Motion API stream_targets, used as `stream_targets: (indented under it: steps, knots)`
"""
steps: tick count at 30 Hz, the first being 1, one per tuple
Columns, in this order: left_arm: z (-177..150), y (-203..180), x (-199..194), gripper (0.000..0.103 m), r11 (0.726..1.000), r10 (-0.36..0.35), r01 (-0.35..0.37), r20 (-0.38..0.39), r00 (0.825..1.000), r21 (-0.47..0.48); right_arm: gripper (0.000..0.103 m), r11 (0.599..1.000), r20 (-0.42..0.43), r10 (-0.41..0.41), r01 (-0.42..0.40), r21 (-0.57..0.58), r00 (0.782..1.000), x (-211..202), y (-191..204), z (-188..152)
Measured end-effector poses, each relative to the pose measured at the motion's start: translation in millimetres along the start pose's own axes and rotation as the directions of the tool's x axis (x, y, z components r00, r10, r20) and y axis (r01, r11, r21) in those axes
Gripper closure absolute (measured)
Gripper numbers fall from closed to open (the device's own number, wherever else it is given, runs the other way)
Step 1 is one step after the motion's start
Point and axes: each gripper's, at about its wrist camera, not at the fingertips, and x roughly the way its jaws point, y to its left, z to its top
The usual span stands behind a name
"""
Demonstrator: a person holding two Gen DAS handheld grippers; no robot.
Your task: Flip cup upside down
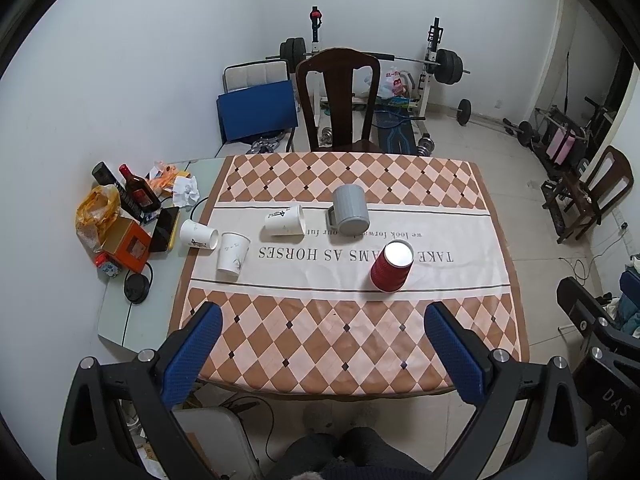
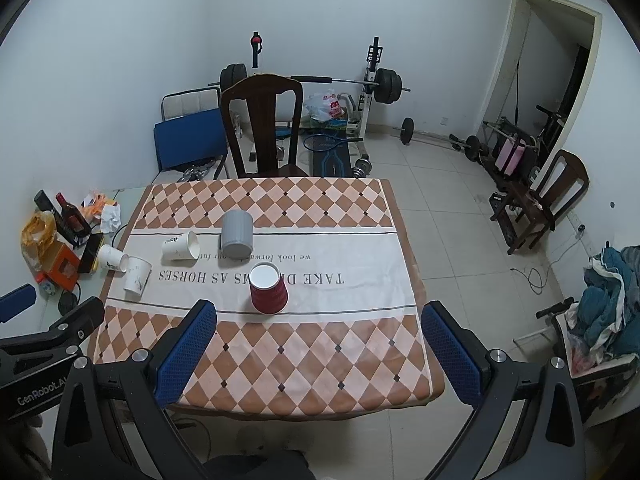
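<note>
The left gripper hangs over the counter's near edge with its jaws spread wide and nothing between the blue pads. The right gripper is likewise held above the near edge, jaws spread and empty.

Just beyond both, toward the middle of the counter, a red cup stands upside down on the white band of the checkered cloth, its white base facing up; in the right wrist view the same red cup sits slightly left of centre between the jaws.

Farther toward the far edge, a grey mug also stands mouth down, its handle pointing to the left edge. Beside it, to the left, a white paper cup lies on its side. Near the left edge of the cloth, another white cup stands upright, and a third white cup lies tipped just beside it.

Off the cloth, at the counter's far left corner, sit a dark bottle, an orange box, a yellow bag and crumpled paper. A dark wooden chair stands behind the far edge.
</note>
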Motion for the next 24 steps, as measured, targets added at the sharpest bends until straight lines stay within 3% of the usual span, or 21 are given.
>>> stream_targets:
  steps: [24]
  knots:
    - [4.7, -1.3, -7.4, 0.000, 1.000, -0.010, 0.010, 0.007, 1.000, 0.001, 0.000, 1.000, 0.006, -0.010, 0.010, 0.012, 1.000, -4.9, -4.6, 0.3]
